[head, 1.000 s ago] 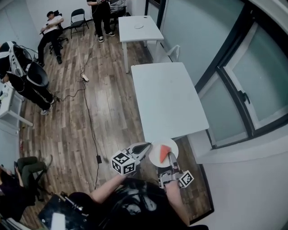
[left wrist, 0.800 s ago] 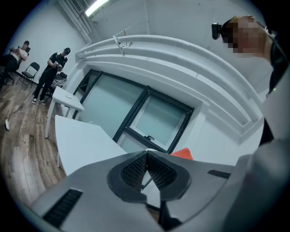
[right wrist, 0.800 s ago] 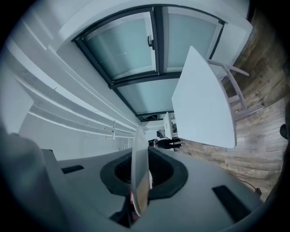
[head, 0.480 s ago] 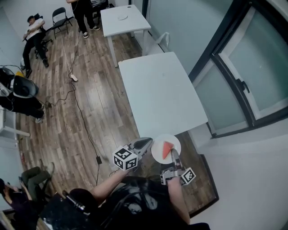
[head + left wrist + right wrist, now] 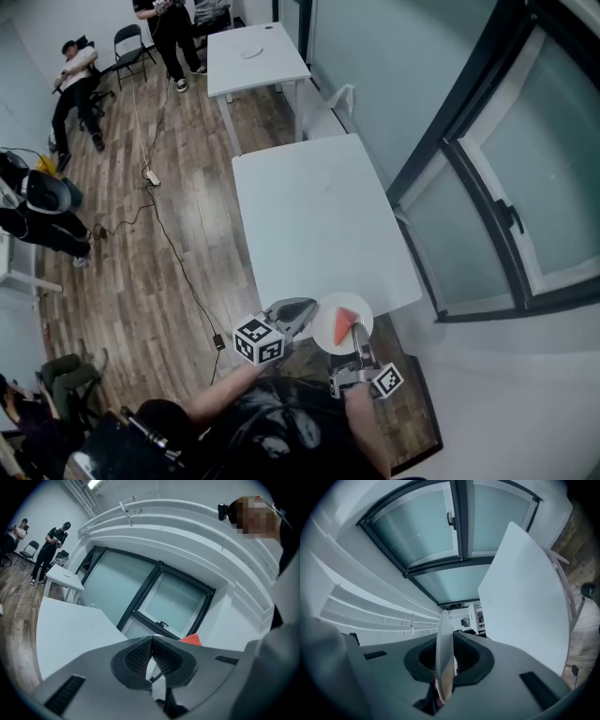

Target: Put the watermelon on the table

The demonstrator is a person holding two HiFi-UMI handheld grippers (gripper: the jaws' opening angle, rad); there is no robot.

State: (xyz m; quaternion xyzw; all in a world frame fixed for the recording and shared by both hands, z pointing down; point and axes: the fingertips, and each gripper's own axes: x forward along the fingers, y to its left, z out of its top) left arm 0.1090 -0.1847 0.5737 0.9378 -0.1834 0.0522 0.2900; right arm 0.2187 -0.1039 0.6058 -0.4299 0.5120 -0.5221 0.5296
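Observation:
A red watermelon slice [image 5: 345, 322] lies on a small white plate [image 5: 328, 335]. My right gripper [image 5: 357, 337] is shut on the plate's near rim and holds it level at the near end of the long white table [image 5: 319, 225]. In the right gripper view the plate [image 5: 444, 644] stands edge-on between the jaws of that gripper [image 5: 444, 670]. My left gripper [image 5: 307, 307] is shut, with its tips at the plate's left rim; I cannot tell whether it touches the plate. In the left gripper view the left gripper [image 5: 152, 643] has its pads together, and the watermelon's [image 5: 191, 640] tip peeks over the right jaw.
A second white table [image 5: 267, 66] with a dish [image 5: 251, 52] stands farther off, with a white chair [image 5: 336, 105] between the tables. A large window [image 5: 525, 187] runs along the right. A black cable [image 5: 173, 262] crosses the wooden floor, and people [image 5: 75, 75] are at the far left.
Both grippers and the plate with the watermelon have advanced together toward the long table's near end. The jaws of both look unchanged.

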